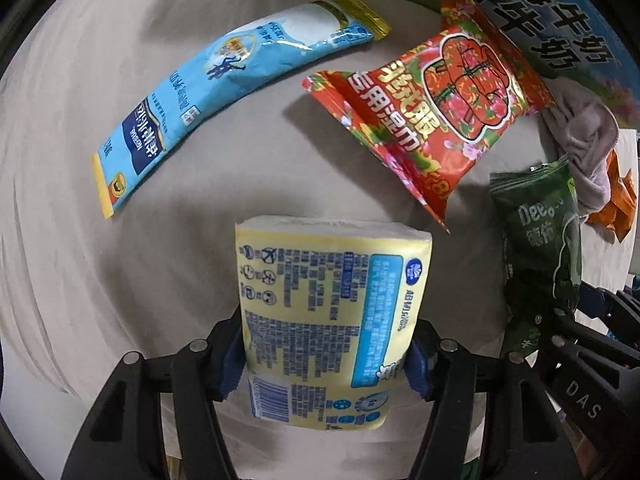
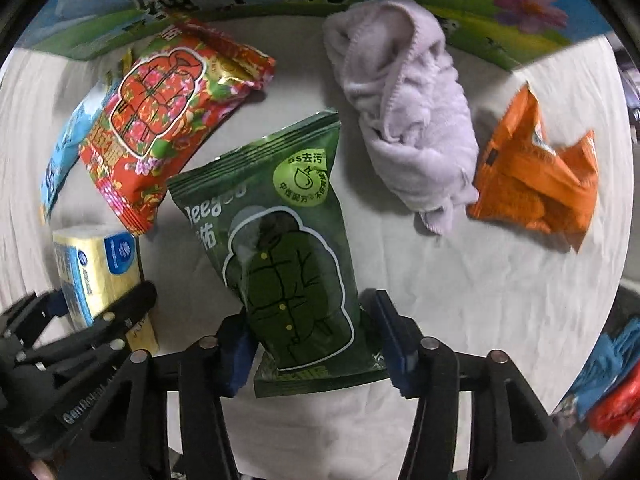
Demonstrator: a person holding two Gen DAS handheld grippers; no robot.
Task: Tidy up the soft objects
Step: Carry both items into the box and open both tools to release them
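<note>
Tissue pack (image 1: 324,320) sits clamped in left hand-held gripper (image 1: 324,364) (pads pressing).

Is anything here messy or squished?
Yes. The lilac cloth lies in a crumpled heap instead of folded, and the orange packet beside it looks crushed and creased. The red flowery packet lies partly over the blue one. Nothing looks spilled.

Two wrist cameras, both close above the grey cloth (image 1: 100,300)

Each camera looked straight down along my own fingers. The left sat over the cloth left of the red floral packet (image 1: 432,108); the right sat to that packet's right. Both views shared the packet itself.
</note>
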